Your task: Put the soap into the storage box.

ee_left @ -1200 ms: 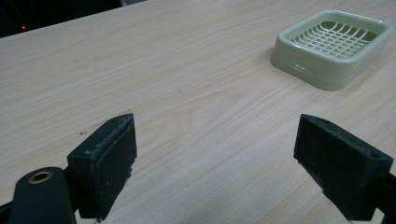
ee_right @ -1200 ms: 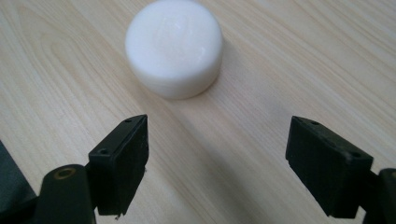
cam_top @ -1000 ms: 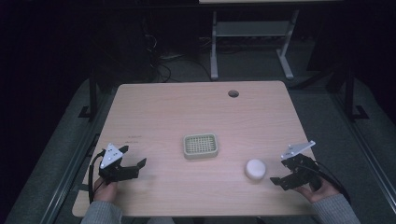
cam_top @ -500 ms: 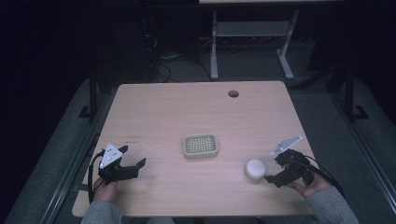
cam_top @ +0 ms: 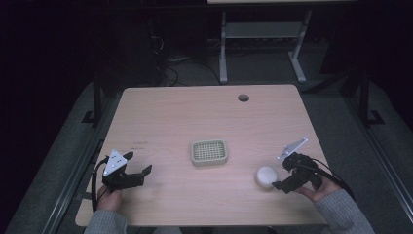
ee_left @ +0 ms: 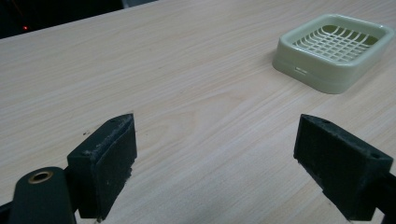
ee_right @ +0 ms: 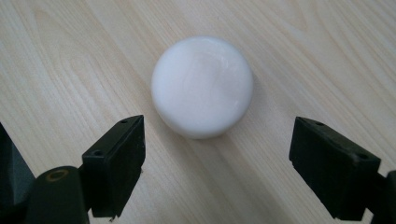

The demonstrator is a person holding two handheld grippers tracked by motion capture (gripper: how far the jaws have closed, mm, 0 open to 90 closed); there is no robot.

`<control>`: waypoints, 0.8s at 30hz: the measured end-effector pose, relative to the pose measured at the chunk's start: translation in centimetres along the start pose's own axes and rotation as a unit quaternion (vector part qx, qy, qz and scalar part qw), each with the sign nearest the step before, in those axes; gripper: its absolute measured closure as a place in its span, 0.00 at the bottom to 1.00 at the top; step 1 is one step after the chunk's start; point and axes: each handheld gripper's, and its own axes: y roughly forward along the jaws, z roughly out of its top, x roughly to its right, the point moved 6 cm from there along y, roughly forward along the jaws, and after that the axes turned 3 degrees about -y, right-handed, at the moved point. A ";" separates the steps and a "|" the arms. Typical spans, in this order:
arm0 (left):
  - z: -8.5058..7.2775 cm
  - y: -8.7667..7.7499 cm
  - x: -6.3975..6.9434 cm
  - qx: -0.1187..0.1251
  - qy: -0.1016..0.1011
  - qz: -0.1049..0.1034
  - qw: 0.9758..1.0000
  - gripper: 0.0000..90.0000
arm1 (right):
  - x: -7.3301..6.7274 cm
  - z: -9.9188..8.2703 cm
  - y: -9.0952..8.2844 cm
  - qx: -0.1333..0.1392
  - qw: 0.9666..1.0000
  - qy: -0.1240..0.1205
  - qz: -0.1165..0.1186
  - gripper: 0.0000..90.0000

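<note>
On the table (cam_top: pixel 195 112), high view: pale green soap dish (cam_top: pixel 209 152) at centre, taken as landmark. Right of dish and nearer the person, round white soap (cam_top: pixel 266 175), lying flat on bare wood, well apart from dish. Just right of soap, right gripper (cam_top: pixel 281 176), held in a hand, jaws spread wide, tips flanking soap's far side without contact. Left of dish, near front-left table edge, left gripper (cam_top: pixel 138 163), held in a hand, jaws wide, nothing between.

Left gripper view: soap dish (ee_left: pixel 334 49) at upper right, slatted grid inside, standing on table (ee_left: pixel 163 70). Left gripper (ee_left: pixel 215 154) well short of dish, jaws wide apart over bare wood.

Right gripper view: soap (ee_right: pixel 202 86) just ahead of right gripper (ee_right: pixel 217 161), centred on the gap, jaws wide, clear of soap on both sides.
</note>
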 end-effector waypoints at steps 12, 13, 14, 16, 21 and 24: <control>0.0 0.0 -0.1 0.000 -0.001 0.000 1.000 0.14 | -0.1 1.1 0.9 -0.025 1.000 -0.011 0.008 0.18; 0.0 0.0 -0.1 -0.001 -0.002 0.000 1.000 0.14 | -0.1 1.2 1.0 -0.027 1.000 -0.011 0.008 0.18; 0.0 -0.1 -0.1 -0.002 -0.001 0.000 1.000 0.14 | -0.1 1.3 1.1 -0.029 0.999 -0.012 0.008 0.18; 0.0 -0.1 -0.1 -0.002 -0.001 0.001 1.000 0.14 | -0.1 1.6 1.3 -0.034 0.999 -0.016 0.008 0.18; 0.0 -0.1 -0.2 0.000 -0.001 0.001 1.000 0.14 | -0.1 1.9 1.8 -0.044 0.999 -0.020 0.010 0.18; 0.0 -0.1 -0.1 0.002 -0.002 0.001 1.000 0.14 | 0.0 2.0 2.0 -0.050 0.998 -0.021 0.012 0.18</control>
